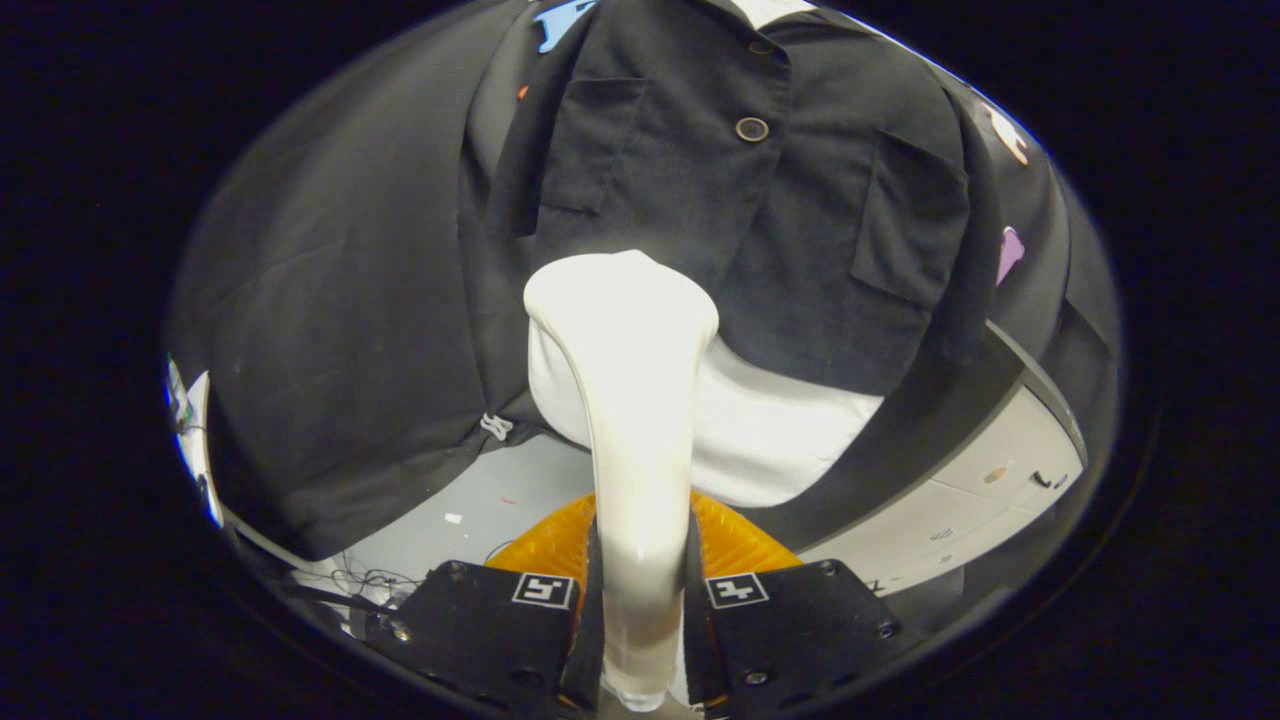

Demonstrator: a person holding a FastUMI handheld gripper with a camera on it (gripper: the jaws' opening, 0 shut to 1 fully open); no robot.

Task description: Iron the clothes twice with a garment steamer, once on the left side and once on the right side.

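Tool (640, 610) clamped on steamer (632, 420) handle, both fingers pressing it from either side, so head points fwd at jacket (740, 200). Head sits at jacket's lower hem, near centre, w/ white garment (780, 430) hanging below. Looks like a pass start/end; can't tell if head touches the fabric. Jacket: dark, two chest pockets, button (752, 129) on front, hanging flat, few creases.

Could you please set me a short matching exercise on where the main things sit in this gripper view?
Things:
1. garment steamer
2. dark shirt
3. shirt button
4. white garment

Places:
A. beneath the dark shirt's hem
B. clamped in the tool
C. hanging just beyond the steamer head
D. on the placket between the two chest pockets

Pairs: 1-B, 2-C, 3-D, 4-A
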